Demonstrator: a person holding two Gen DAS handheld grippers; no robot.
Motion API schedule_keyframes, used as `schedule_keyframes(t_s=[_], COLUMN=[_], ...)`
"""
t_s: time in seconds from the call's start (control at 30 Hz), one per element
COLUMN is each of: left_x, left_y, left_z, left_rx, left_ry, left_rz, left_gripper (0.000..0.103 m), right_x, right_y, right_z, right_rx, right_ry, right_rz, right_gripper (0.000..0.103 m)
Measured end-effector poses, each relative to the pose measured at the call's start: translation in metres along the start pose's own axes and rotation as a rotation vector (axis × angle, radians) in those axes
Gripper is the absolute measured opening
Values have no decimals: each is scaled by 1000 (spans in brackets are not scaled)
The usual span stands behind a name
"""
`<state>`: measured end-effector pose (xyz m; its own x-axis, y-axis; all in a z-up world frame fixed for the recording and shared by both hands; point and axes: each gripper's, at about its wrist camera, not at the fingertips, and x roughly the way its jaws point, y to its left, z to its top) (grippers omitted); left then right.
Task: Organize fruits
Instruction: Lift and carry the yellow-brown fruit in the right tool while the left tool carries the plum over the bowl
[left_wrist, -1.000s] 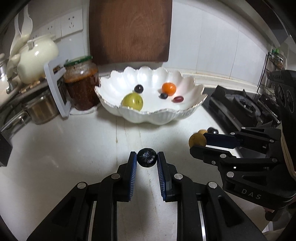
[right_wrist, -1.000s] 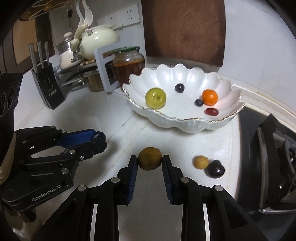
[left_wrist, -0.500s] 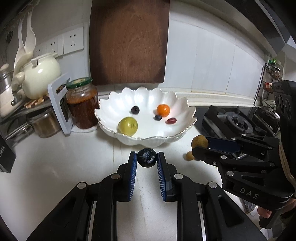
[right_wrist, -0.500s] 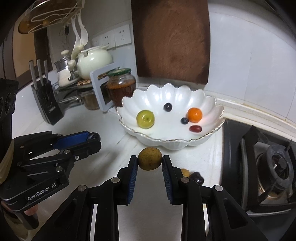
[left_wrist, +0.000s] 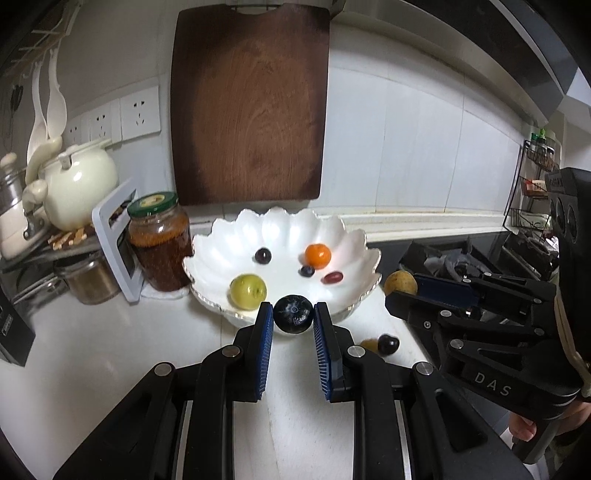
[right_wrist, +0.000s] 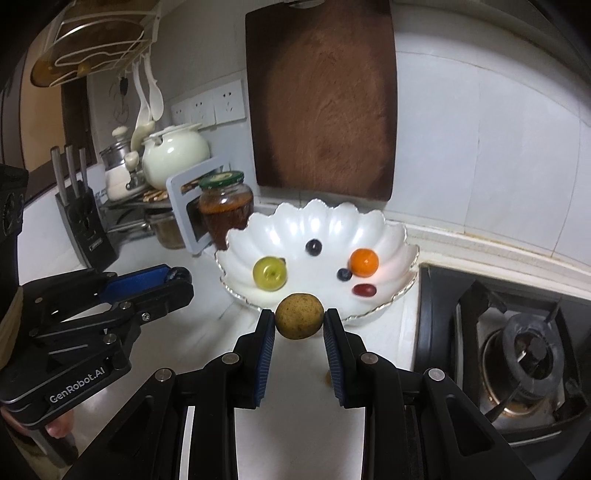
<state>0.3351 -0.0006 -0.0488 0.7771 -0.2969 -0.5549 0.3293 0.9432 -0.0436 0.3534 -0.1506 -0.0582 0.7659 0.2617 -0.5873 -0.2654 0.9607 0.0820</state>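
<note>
Dark berry, lower centre of left view, clamped in our left claw; small, soft, we'd judge easily squashed, so grip light at its widest. Right claw clamped on brown-yellow fruit, firmer. Bowl just beyond, w/ other fruit.

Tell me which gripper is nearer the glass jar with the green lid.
Left. The left gripper, shut on a dark berry, sits on the glass jar's side of the bowl; the right gripper, holding a brown fruit, is toward the stove.
</note>
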Motion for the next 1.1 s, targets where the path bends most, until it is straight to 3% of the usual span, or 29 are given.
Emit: schedule_keyframes(t_s=[0.63,1.1], left_x=[9,47], left_y=[9,34], left_z=[48,78], left_rx=[5,-41], left_ry=[-83,-24], left_rz=[42,64], left_gripper=[23,23], right_x=[8,49], right_y=[-16,-20], right_z=[48,85], right_rx=[11,6], right_ry=[-78,-60], right_rz=[-37,-47], right_gripper=[29,29])
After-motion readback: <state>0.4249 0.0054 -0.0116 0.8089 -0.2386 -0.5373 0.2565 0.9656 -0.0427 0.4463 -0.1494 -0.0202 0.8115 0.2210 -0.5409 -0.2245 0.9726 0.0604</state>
